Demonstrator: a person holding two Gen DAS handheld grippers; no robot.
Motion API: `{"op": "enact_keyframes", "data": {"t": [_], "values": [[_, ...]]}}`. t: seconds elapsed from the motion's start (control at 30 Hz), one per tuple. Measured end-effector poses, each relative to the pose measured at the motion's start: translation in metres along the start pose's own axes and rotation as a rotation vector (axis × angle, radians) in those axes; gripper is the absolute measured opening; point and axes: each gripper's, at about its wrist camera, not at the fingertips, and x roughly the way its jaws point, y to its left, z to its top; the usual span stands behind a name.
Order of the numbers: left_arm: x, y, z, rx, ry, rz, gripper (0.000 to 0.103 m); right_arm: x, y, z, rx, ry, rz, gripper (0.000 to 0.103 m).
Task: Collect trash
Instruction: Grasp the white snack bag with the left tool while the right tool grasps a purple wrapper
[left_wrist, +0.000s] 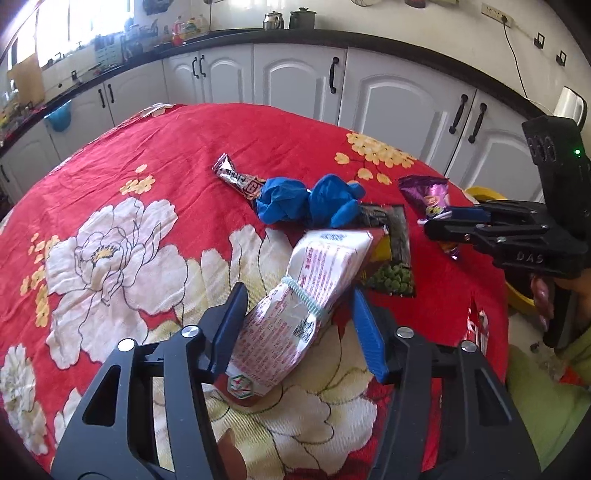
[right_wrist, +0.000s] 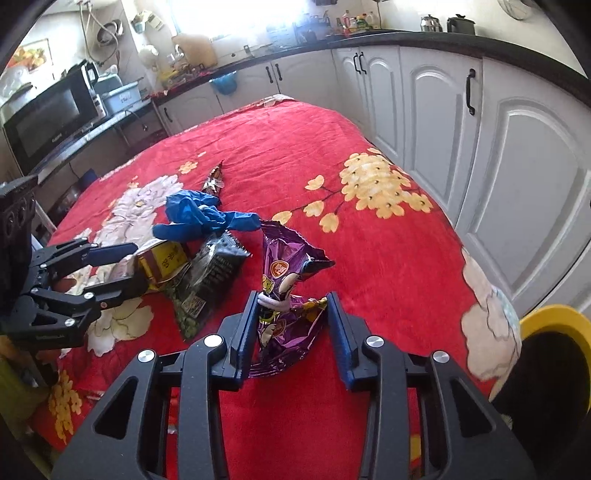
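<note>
Both snack packets (left_wrist: 306, 295) (right_wrist: 284, 314) lie between open jaws.

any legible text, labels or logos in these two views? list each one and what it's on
"DAS": raised letters on the right gripper body, left wrist view.
White snack bag between the left gripper fingers: dense red print and a hexagon logo, too small to read.
Purple snack bag: round logos, blurred.
Yellow packet: dark characters, unreadable.
Brown wrapper: large letters, distorted, not legible.
Microwave: brand mark too small.
</note>
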Motion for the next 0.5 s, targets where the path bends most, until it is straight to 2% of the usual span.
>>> {"op": "enact_keyframes", "data": {"t": [0.17, 0.37, 0.5], "values": [[-0.004, -0.004, -0.005, 0.013, 0.017, 0.021, 0.037, -0.016, 0.000, -0.008, 0.042, -0.033, 0.029, 0.034], [-0.012, -0.013, -0.010, 0.010, 0.033, 0.067, 0.035, -0.036, 0.005, -0.008, 0.057, -0.081, 0.053, 0.034], [-0.019, -0.015, -0.016, -0.017, 0.015, 0.074, 0.033, -0.047, 0.008, -0.009, 0.053, -0.097, 0.060, 0.034]]}}
